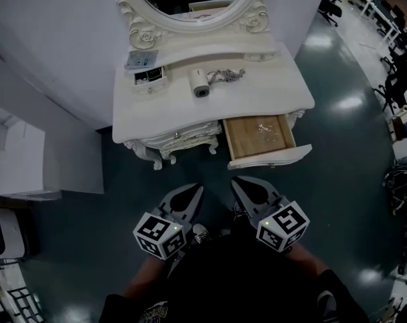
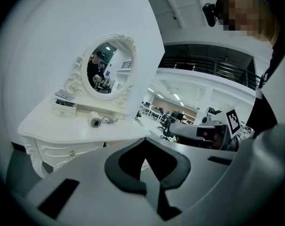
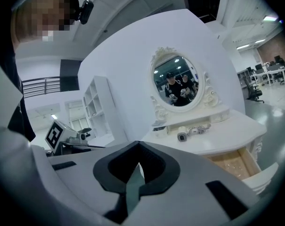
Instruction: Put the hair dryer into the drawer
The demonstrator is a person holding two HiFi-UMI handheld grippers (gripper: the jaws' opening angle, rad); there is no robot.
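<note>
Both claws hang low and close to the person's body, well short of the table. The left claw has its jaws pressed together with nothing between them, and the right claw is the same, pinched closed and empty. Nobody has a grip on anything yet, so by my read this is the approach, with the pick not begun.

The hair dryer lies on its side on the tabletop, just in front of the raised back shelf, with its nozzle facing the person. Its cord is bunched up just to the right of it. The drawer is pulled out on the right side of the table, with its wooden floor showing (handy, since it needs no opening). It sits right under the right claw's line of travel, which probably makes the right claw the natural one for the drop.

Something clear and crinkly lies in the drawer, though I can't tell what. A little open box sits left of the dryer and clear of it, and the oval mirror rises behind. The loose cord is the likely nuisance, as it could trail or catch on the drawer rim. Office chairs stand well off to the right, out of the way.
</note>
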